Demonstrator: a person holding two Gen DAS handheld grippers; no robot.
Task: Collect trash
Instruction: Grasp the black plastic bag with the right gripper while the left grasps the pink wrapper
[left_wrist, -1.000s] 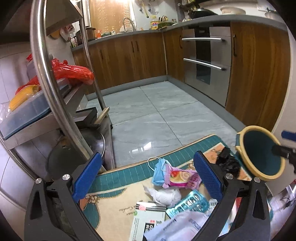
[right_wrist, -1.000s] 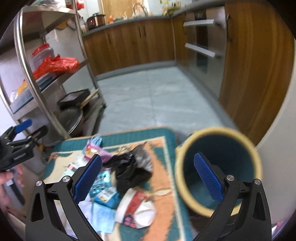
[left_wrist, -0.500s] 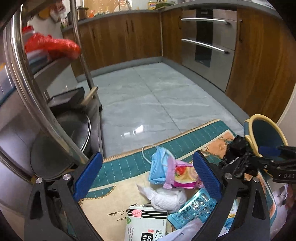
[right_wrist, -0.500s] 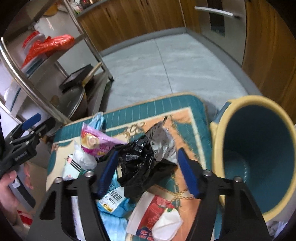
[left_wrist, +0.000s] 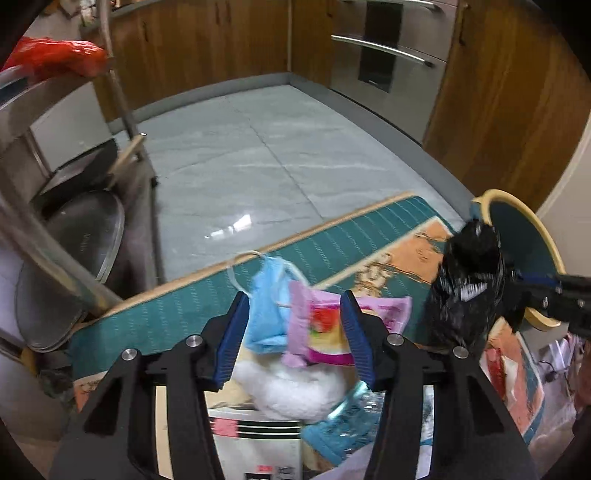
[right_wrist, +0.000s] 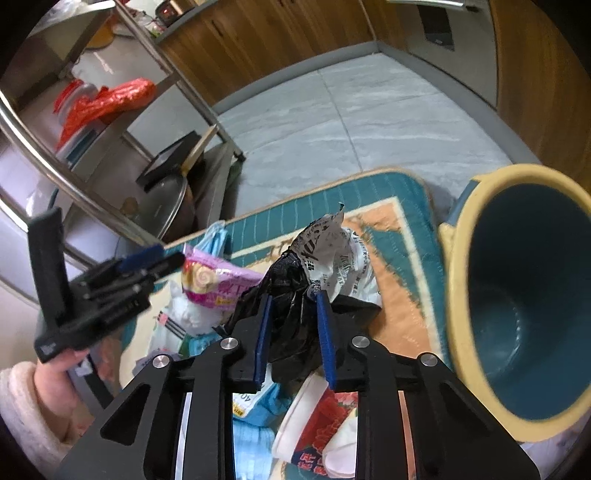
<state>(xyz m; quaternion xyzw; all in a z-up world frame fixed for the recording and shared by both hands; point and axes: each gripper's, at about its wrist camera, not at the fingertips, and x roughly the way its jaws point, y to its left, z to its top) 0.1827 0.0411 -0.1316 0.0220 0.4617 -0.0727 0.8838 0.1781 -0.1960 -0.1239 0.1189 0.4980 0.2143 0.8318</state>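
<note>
Right wrist view shows the right gripper (right_wrist: 293, 325) clamped on a crumpled black plastic bag (right_wrist: 291, 291), lifted above the rug (right_wrist: 399, 243), with the blue bin (right_wrist: 517, 295) just to its right. From the left wrist view, the left gripper (left_wrist: 293, 334) hangs with its jaws apart around a blue face mask (left_wrist: 267, 310) and a pink snack wrapper (left_wrist: 325, 328), not yet pinching either; white tissue (left_wrist: 295, 391) lies beneath them
</note>
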